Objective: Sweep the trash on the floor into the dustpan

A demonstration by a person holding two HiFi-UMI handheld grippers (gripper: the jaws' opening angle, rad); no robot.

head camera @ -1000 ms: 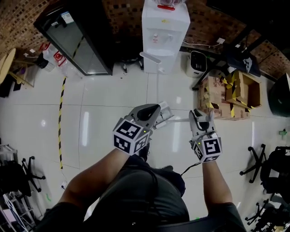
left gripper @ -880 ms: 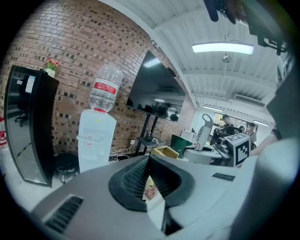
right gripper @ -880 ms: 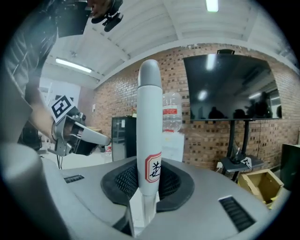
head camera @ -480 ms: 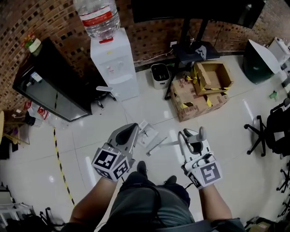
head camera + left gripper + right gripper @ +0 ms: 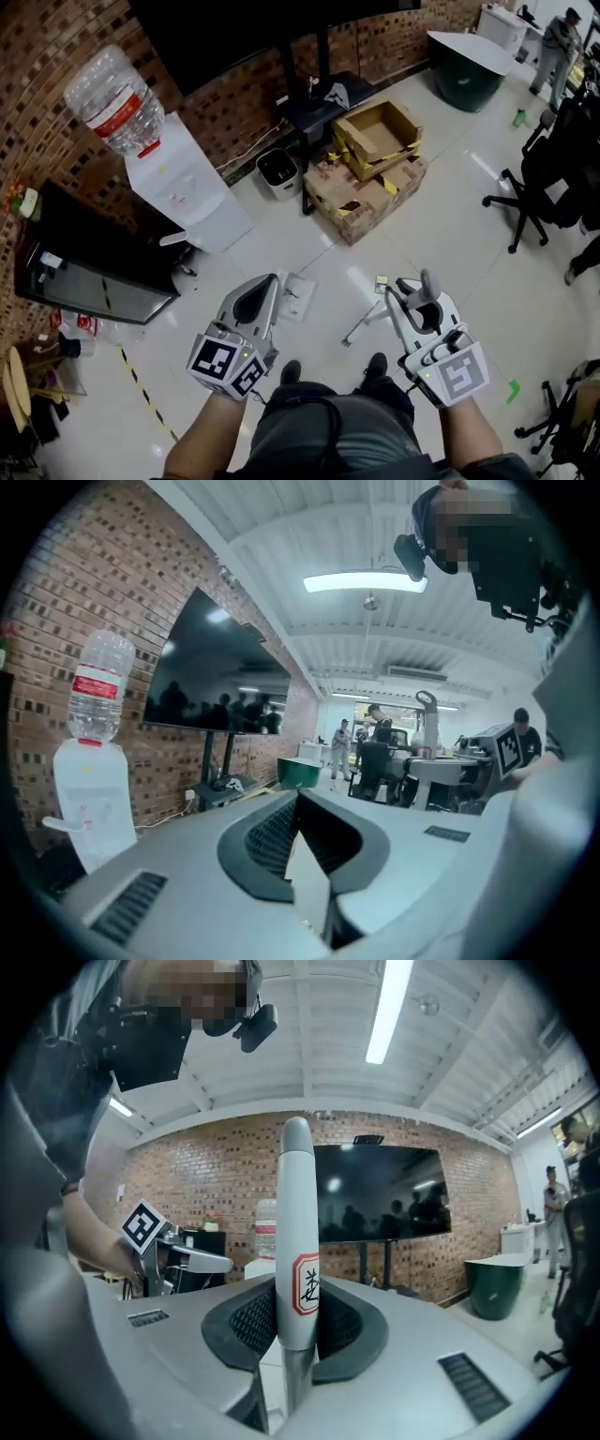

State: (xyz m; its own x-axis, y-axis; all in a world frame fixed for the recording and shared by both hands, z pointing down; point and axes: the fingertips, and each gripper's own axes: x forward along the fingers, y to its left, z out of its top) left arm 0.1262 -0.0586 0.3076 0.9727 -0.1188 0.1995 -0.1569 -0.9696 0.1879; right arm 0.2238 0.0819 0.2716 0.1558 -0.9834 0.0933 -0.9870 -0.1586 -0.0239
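left gripper (image 5: 269, 281): grey, black-white marker cube; right gripper (image 5: 410, 289): same; clothing (image 5: 319, 431): dark grey; shoes (image 5: 291, 372): black

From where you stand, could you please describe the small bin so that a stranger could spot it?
Find the water dispenser against the brick wall. Between it and the cardboard boxes stands the bin, on the floor. It is small, white and dark-topped, unlike the big green bin farther off.
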